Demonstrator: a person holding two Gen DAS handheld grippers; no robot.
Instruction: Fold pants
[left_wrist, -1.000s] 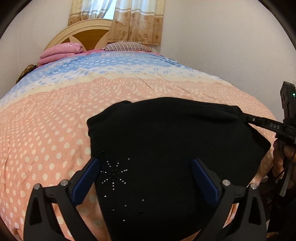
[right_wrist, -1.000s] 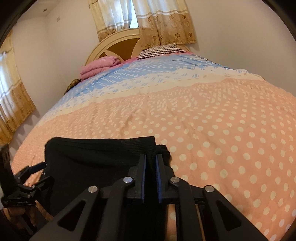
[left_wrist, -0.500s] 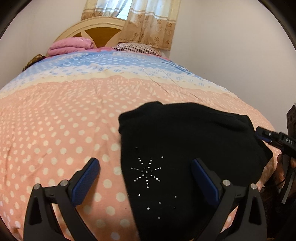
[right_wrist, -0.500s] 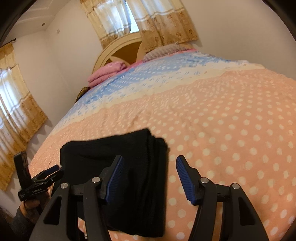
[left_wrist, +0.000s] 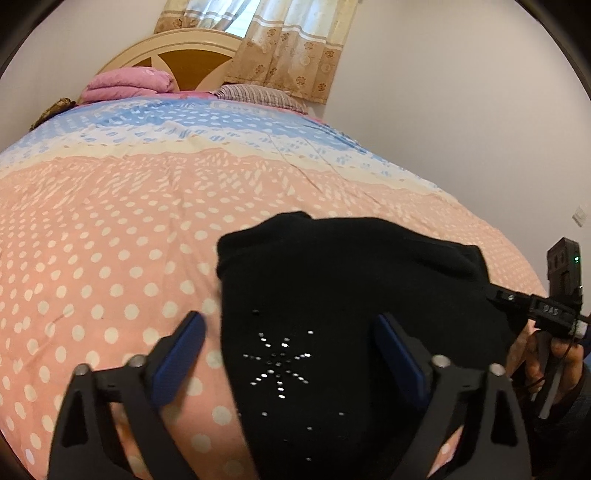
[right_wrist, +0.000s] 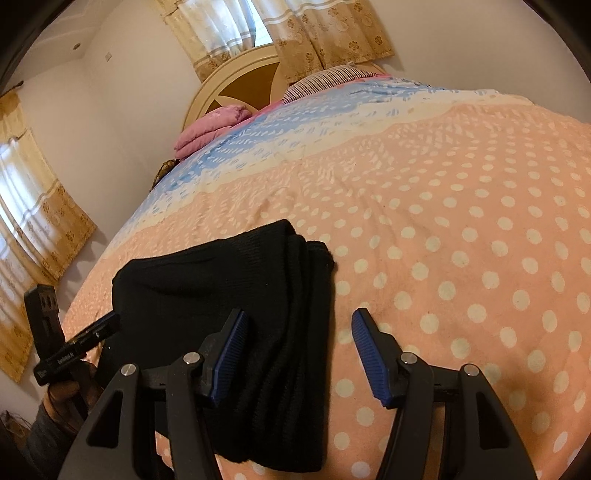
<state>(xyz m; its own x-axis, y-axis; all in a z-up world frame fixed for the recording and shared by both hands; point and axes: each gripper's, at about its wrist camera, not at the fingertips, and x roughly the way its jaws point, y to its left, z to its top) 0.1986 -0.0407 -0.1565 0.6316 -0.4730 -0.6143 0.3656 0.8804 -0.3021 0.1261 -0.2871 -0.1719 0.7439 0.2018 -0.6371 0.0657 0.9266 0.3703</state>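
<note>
The black pants (left_wrist: 343, 291) lie folded into a compact stack on the bed's near edge, with a star of small studs on top. My left gripper (left_wrist: 291, 354) is open above the stack's left part, holding nothing. My right gripper (right_wrist: 299, 354) is open over the stack's right edge (right_wrist: 295, 302), where the layered folds show, and holds nothing. The right gripper also shows in the left wrist view (left_wrist: 532, 306), at the stack's right side. The left gripper shows at the left in the right wrist view (right_wrist: 74, 350).
The bed (left_wrist: 110, 229) has a peach polka-dot cover turning blue toward the headboard (left_wrist: 177, 48). A folded pink blanket (left_wrist: 129, 85) and a striped pillow (left_wrist: 258, 96) lie at the far end. White walls and curtained windows (right_wrist: 29, 221) surround the bed.
My right gripper opened and let go of the stack's edge, then drew back. My left gripper shifted left and back. The folded pants stayed on the bed.
</note>
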